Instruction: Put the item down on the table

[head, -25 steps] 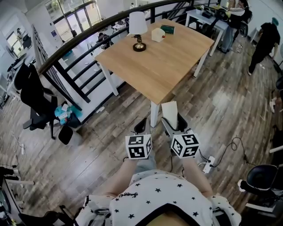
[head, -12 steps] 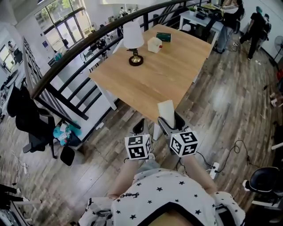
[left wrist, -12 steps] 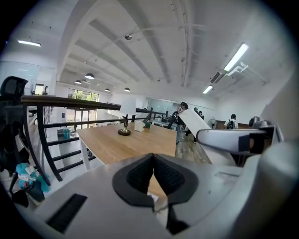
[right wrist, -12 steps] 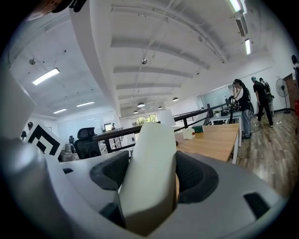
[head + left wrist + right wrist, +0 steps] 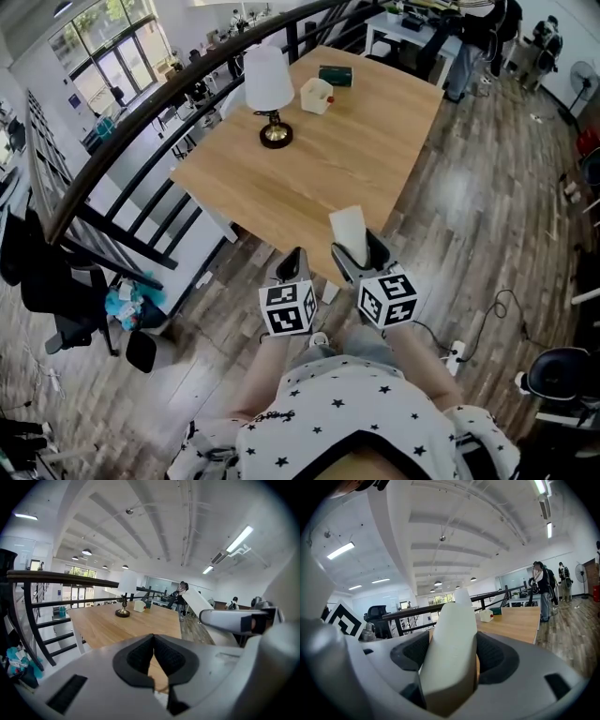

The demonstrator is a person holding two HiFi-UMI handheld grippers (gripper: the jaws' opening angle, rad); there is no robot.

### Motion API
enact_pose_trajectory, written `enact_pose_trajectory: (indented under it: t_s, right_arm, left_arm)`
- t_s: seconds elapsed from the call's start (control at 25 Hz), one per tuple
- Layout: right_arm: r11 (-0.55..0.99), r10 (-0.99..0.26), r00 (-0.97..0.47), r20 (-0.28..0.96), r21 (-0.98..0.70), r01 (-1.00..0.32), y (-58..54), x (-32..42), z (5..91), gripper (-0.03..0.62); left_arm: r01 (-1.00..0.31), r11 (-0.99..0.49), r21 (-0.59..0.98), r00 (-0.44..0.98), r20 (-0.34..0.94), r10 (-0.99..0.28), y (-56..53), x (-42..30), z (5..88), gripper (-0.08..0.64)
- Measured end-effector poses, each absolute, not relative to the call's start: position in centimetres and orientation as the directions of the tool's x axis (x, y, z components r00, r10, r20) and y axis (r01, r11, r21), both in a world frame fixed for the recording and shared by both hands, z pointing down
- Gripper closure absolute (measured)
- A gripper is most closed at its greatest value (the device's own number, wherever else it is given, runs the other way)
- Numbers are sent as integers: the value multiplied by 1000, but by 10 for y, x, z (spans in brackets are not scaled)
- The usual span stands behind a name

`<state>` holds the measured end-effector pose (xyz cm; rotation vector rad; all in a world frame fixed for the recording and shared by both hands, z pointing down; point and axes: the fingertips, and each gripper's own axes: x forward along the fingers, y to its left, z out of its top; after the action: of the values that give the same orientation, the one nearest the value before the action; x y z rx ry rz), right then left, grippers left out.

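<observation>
The item is a tall, smooth white block (image 5: 351, 229) standing up between the jaws of my right gripper (image 5: 356, 251), which is shut on it. In the right gripper view the white block (image 5: 452, 648) fills the gap between the dark pads (image 5: 494, 658). It hangs over the near edge of the light wooden table (image 5: 328, 159). My left gripper (image 5: 292, 264) is just to its left, shut, with nothing in it; its pads (image 5: 140, 656) meet in the left gripper view, where the block (image 5: 200, 603) shows on the right.
On the table's far side stand a white-shaded lamp (image 5: 265, 89), a small white box (image 5: 316, 95) and a dark green box (image 5: 335, 75). A black railing (image 5: 122, 169) runs along the left. People stand near a far desk (image 5: 469, 47). A power strip (image 5: 457, 352) lies on the floor.
The table has come closer. Both grippers have moved forward together, and the white block now reaches over the table's near edge. Both jaws stand as before.
</observation>
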<state>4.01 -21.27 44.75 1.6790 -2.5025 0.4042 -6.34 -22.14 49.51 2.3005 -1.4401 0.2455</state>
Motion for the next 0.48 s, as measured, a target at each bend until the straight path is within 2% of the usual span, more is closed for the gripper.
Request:
enact_pose_trajectory:
  t_s: [0.24, 0.48]
  right_arm:
    - [368, -882, -398, 253, -160, -916, -253, 57, 464, 284]
    - [410, -852, -440, 283, -160, -898, -306, 67, 479, 284]
  left_arm:
    - [-894, -369, 255, 443, 376, -814, -253, -51, 507, 548]
    - [-913, -297, 278, 392, 403, -827, -293, -46, 519, 548]
